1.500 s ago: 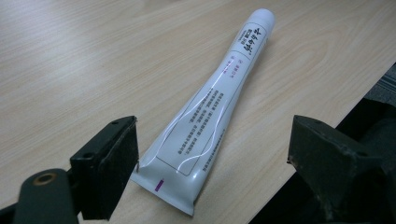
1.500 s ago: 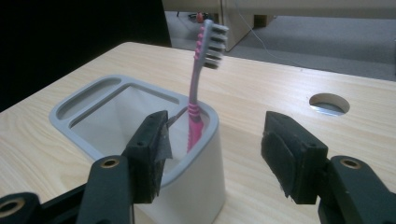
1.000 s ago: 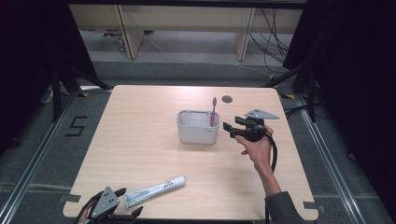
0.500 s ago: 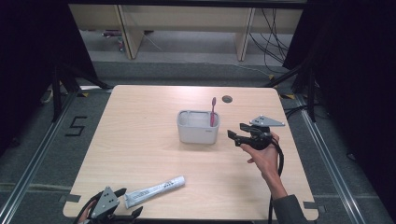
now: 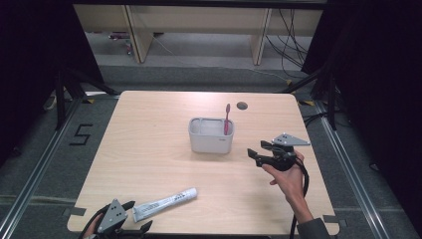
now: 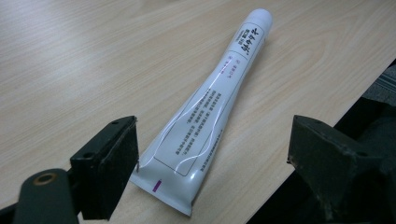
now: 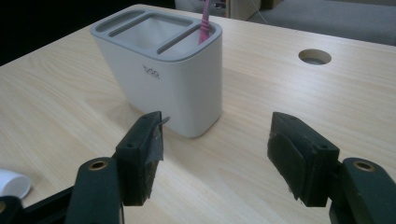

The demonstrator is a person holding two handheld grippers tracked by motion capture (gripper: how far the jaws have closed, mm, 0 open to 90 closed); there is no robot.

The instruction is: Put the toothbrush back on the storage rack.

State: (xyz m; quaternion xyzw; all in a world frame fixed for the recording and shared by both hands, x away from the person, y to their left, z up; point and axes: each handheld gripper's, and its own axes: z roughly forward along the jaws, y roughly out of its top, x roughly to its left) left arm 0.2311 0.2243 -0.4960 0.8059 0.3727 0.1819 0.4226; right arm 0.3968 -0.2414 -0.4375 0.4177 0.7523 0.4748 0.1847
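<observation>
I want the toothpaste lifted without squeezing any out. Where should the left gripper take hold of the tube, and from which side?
Probably the flat crimped tail of the toothpaste tube, which lies flat between the open jaws of the left gripper at the table edge. Come from that near end, closing across its width; the tail is thinnest and holds little paste.

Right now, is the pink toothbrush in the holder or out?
In: the toothbrush stands upright in the holder, in its end slot.

My two grippers, left gripper and right gripper, are black; the toothpaste tube is white with dark print and a purple mark at its crimp; the toothbrush holder is white with a grey rim; the toothbrush is pink; the table is pale woodgrain.
</observation>
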